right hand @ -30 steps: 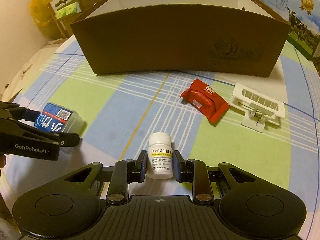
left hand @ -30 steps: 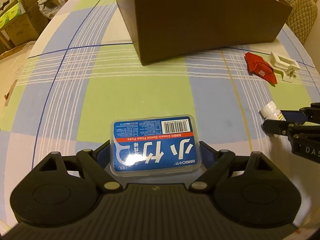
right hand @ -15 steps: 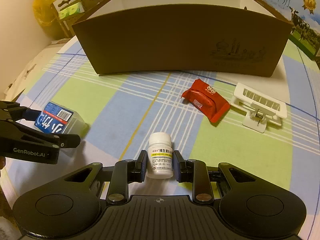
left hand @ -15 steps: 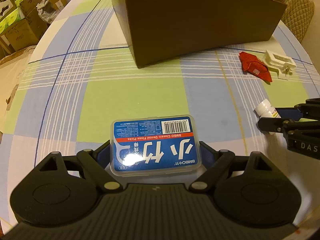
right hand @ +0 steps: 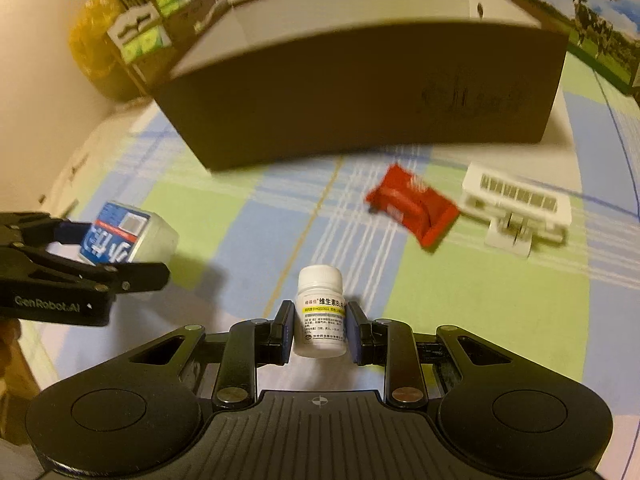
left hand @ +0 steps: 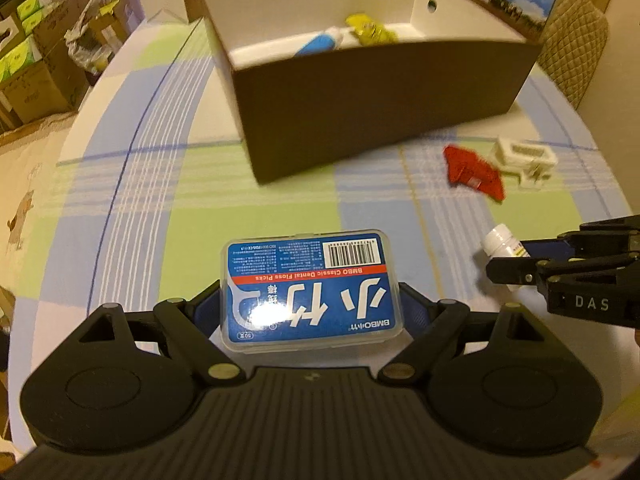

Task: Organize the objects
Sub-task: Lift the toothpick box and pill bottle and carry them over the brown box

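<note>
My left gripper [left hand: 310,304] is shut on a blue floss pick box [left hand: 312,284] and holds it above the checked tablecloth; it also shows in the right wrist view [right hand: 120,236]. My right gripper [right hand: 318,320] is shut on a white pill bottle [right hand: 322,316], which shows at the right in the left wrist view [left hand: 502,246]. The brown cardboard box [left hand: 380,92] stands ahead, open at the top, with a blue-white tube [left hand: 320,42] and a yellow packet [left hand: 370,30] inside.
A red packet [right hand: 414,208] and a white plastic clip holder [right hand: 516,208] lie on the cloth in front of the box's right end. A milk carton box [right hand: 576,12] stands at the far right. Cardboard boxes [left hand: 28,60] stand on the floor to the left.
Both grippers have risen with their objects. The view now looks down into the brown box, and its inside shows.
</note>
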`<state>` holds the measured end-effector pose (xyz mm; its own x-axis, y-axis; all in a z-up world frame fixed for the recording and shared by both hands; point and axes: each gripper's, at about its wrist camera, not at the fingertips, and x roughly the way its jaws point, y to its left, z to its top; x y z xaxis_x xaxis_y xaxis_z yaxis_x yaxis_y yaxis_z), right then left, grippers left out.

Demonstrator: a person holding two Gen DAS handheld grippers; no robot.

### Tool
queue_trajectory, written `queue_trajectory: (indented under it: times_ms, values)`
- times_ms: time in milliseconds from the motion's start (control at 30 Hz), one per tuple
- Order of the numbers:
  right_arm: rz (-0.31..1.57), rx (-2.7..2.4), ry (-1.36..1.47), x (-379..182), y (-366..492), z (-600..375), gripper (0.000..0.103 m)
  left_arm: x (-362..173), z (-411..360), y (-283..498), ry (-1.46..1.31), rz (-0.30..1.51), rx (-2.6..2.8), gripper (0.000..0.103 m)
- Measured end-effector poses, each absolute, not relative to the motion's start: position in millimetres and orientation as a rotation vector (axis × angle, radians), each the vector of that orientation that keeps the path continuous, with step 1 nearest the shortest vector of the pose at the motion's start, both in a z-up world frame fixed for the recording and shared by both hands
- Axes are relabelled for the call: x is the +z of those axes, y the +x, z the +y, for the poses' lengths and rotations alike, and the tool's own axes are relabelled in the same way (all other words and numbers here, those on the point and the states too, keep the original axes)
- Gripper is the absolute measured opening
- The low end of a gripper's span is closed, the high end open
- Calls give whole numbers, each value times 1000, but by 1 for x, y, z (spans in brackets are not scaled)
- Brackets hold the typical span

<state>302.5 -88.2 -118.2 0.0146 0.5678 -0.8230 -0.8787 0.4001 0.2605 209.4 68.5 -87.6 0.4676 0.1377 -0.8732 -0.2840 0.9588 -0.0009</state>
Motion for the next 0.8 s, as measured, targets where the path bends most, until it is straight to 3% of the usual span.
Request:
queue_trajectory:
  times_ms: [433,800]
  values:
    - [887,1214,-205,-39,340,-67,24,-20,81,252,-115,894,211,85]
    - [770,1124,-179,-8,409,-26,24,-4,119,336,-94,830,237,85]
